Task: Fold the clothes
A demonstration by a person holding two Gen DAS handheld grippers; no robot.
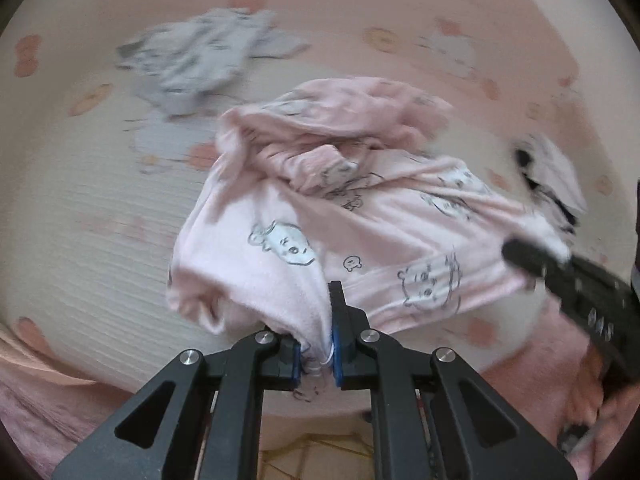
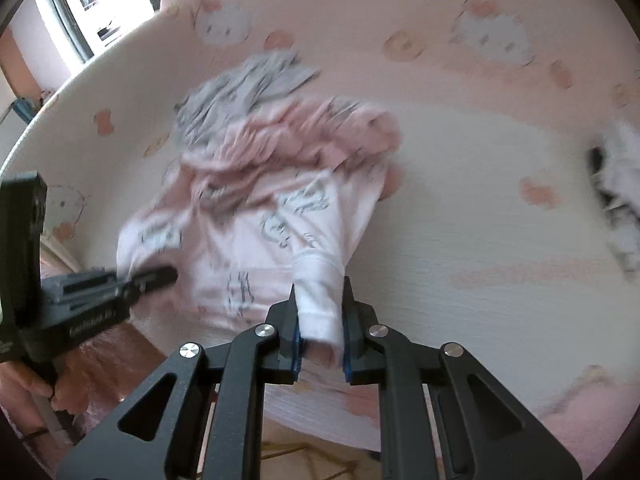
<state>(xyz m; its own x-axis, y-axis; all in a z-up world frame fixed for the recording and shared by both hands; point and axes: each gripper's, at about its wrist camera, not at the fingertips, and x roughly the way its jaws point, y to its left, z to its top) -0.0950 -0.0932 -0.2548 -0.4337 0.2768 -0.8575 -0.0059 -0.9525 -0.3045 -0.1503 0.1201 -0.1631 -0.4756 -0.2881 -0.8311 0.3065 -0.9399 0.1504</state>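
Pink cartoon bedsheet (image 1: 100, 220) underneath; left tool (image 1: 316, 344), right tool (image 2: 320, 340) both clenching pink garment (image 1: 280, 208).

No text can be read with confidence. The body of the left tongs (image 2: 154, 276) carries pale lettering, too blurred to make out; the right tongs (image 1: 524, 258) show similar unreadable white marks.
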